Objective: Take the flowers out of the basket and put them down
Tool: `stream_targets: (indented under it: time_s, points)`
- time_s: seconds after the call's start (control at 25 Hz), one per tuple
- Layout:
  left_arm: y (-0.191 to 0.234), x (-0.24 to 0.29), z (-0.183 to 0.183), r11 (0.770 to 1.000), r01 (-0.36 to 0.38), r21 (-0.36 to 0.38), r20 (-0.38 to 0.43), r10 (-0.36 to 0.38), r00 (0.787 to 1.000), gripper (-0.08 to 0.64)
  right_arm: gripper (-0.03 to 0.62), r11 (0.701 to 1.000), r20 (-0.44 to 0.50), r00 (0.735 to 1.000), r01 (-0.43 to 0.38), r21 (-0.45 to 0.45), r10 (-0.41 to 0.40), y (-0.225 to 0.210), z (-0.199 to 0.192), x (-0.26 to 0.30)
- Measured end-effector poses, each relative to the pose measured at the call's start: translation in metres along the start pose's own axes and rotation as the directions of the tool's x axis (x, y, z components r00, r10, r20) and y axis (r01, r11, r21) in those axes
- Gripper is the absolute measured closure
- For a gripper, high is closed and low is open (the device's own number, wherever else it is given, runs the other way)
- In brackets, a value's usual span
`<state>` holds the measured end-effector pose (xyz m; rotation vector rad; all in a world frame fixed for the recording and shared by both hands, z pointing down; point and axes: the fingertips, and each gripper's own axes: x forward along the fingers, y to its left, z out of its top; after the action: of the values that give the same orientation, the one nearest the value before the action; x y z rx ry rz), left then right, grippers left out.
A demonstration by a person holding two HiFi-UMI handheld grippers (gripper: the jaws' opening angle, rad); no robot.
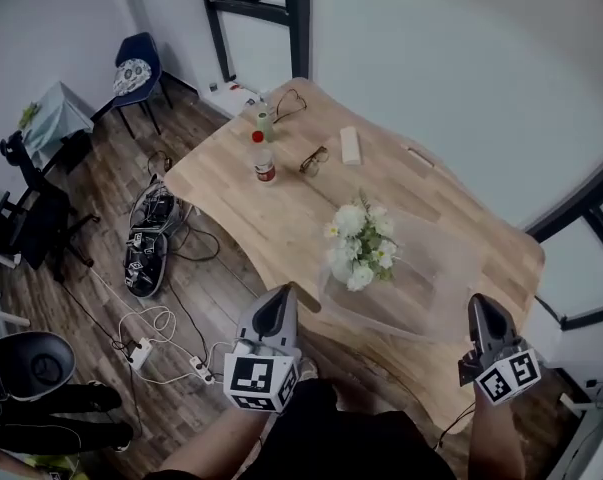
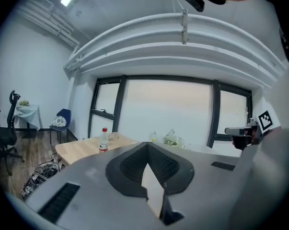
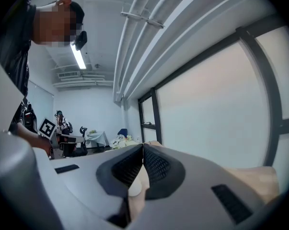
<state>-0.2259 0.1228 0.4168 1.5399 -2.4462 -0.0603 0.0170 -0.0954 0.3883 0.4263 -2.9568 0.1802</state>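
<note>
Wood counter (image 1: 281, 203) by the window wall; flowers (image 1: 359, 248) not yet out of the basket (image 1: 436, 288).
Both my claws are pressed together and empty: left claw (image 1: 278, 306) and right claw (image 1: 484, 313) hang at the near edge, apart from the basket. Basket is pale and see-through, mid-counter, with white and yellow blooms bunched at its left end. Risk, I judge: the light basket drags or tips with the stems unless one claw pins it.

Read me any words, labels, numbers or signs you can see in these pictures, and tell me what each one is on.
No words or numbers can be read.
Red label on the bottle on the table: print too small to read.
Cubes on the left hand-held gripper and right hand-held gripper: black-and-white square markers, patterns only, no letters.
</note>
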Motion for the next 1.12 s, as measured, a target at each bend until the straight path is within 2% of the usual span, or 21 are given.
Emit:
stream_targets:
  time_s: [0.16,0.44,0.76,1.12]
  points:
    - [0.018,0.018,0.008,0.999,0.029,0.012,0.013,-0.03,0.999,0.555,0.571,0.998,0.018,1.0,-0.011,-0.064,0.013,0.009,0.019,0.023]
    - [0.031,0.05,0.029,0.996,0.084,0.031,0.038,-0.085,0.996,0.555,0.571,0.998,0.023,1.0,-0.001,-0.068,0.002,0.012,0.03,0.057]
    - [0.027,0.076,0.037,0.994,0.099,0.051,0.047,-0.101,0.994,0.555,0.571,0.99,0.02,0.995,-0.09,-0.109,0.093,0.01,0.033,0.101]
    - [0.033,0.093,0.028,0.998,0.036,0.053,0.039,-0.038,0.999,0.555,0.571,0.969,-0.017,0.973,-0.229,-0.091,0.228,0.005,-0.004,0.145]
